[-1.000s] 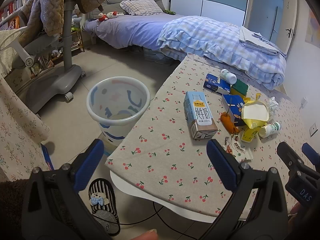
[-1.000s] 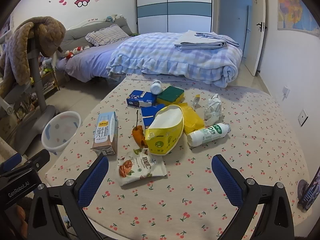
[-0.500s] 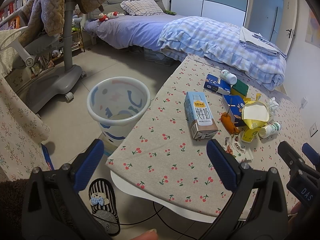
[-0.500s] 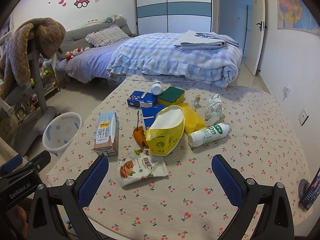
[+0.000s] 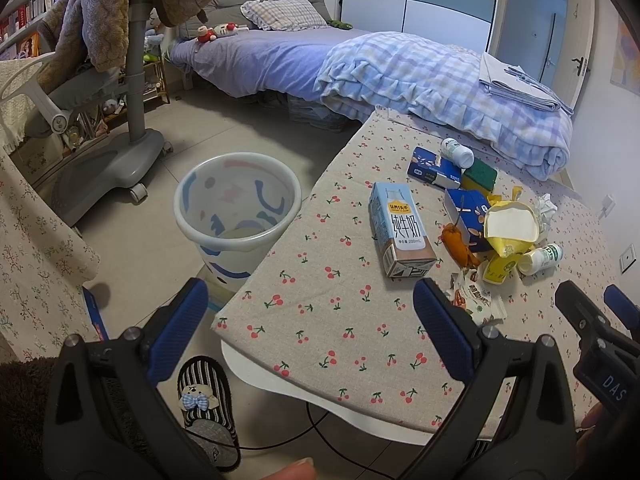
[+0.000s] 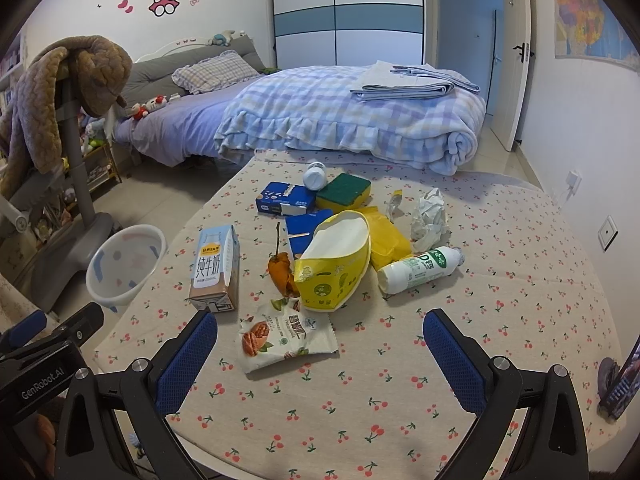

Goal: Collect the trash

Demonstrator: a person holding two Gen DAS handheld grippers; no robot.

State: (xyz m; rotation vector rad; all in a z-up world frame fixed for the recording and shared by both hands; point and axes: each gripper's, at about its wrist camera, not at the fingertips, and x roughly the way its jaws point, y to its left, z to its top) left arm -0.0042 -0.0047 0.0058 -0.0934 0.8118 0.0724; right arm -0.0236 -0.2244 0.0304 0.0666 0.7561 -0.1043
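At nine o'clock of the counter (image 6: 520,320), down on the floor, stands the white bin (image 5: 238,216), its mouth open and nothing visible in it yet. The left tool (image 5: 308,328) hangs spread and empty over the counter's near corner, with the milk carton (image 5: 400,228) lying flat at one o'clock of it. The rest of the trash is heaped mid-counter: a snack wrapper (image 6: 284,334), an orange pepper (image 6: 282,272), a crushed yellow cup (image 6: 336,264), blue boxes, a green sponge (image 6: 342,188), a crumpled tissue (image 6: 430,216) and a white bottle (image 6: 420,268) on its side. The right tool (image 6: 320,356) is also spread wide and empty, the wrapper at twelve o'clock. The risks, as I judge them: the flat wrapper may slip from the pads, the round bottle may roll off, and a drop could miss the low bin.
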